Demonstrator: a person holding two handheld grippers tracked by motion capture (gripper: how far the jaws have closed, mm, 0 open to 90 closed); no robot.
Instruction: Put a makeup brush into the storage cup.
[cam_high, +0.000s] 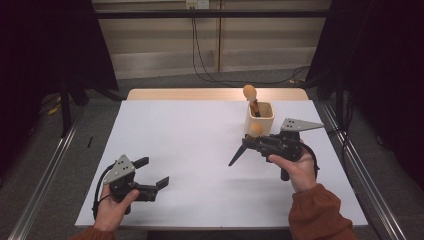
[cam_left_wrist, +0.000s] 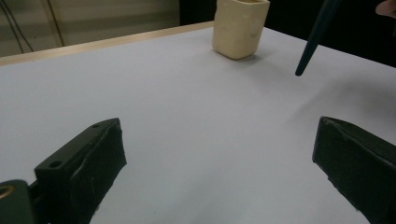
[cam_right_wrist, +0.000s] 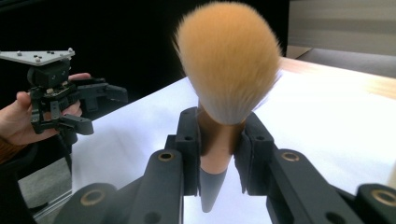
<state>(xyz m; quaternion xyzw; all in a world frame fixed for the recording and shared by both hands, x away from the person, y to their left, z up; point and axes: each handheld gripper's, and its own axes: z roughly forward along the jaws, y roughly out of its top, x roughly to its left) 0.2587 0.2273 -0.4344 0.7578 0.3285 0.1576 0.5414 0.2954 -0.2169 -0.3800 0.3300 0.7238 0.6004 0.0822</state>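
The right gripper (cam_high: 252, 141) is clamped on a makeup brush (cam_right_wrist: 227, 65), held just in front of the cream cup (cam_high: 260, 118), bristle end nearest the cup, dark handle slanting away from it toward the table. A second brush (cam_high: 250, 94) is seen standing in the cup. The left gripper (cam_high: 152, 174) is held wide apart and empty, well apart from the cup.

I see the brush (cam_right_wrist: 227, 60) has soft, fluffy bristles and a smooth dark handle; the cup (cam_left_wrist: 240, 26) looks like matt ceramic, perhaps plastic; the worktop (cam_high: 190, 150) is smooth, matt white.
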